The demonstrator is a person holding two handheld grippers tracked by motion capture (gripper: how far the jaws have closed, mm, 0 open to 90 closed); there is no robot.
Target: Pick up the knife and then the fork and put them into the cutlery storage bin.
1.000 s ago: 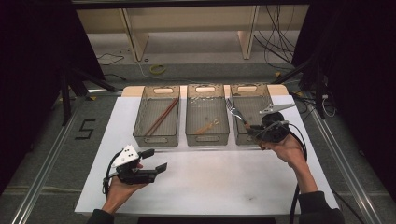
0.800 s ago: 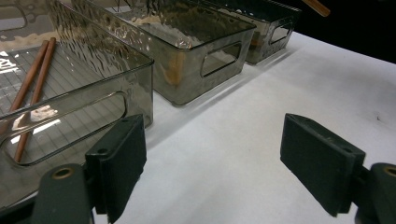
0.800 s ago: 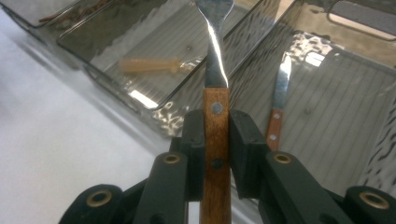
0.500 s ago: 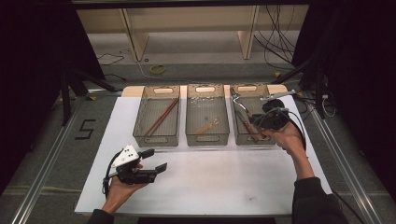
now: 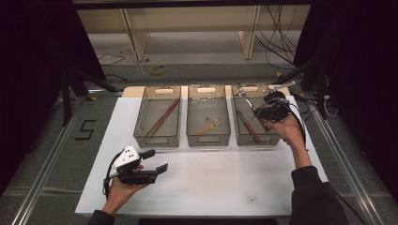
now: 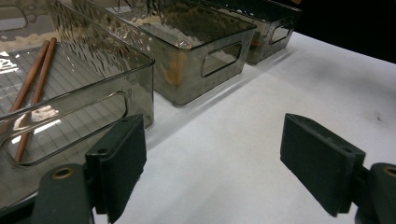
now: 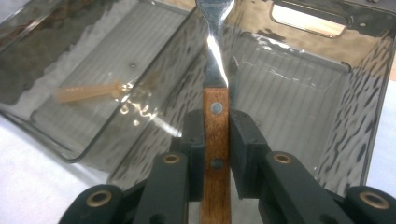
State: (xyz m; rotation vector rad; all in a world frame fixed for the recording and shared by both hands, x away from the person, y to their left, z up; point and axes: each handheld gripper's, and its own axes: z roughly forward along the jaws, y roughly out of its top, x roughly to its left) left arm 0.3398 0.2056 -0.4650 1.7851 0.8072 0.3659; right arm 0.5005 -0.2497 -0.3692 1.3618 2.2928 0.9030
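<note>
While the left gripper (image 5: 149,165) rests fingers spread over the near-left worktop (image 5: 225,187), right gripper (image 7: 217,135) fingers pinching a wooden-handled fork (image 7: 215,93), metal end pointing far, above the right bin (image 5: 272,138).

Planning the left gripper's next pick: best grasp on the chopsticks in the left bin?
Judgement: take the chopsticks mid-length, from straight above. They lie flat, side by side, diagonally in the left bin, so turn the open left gripper to close across them; the walls block side approaches.
</note>
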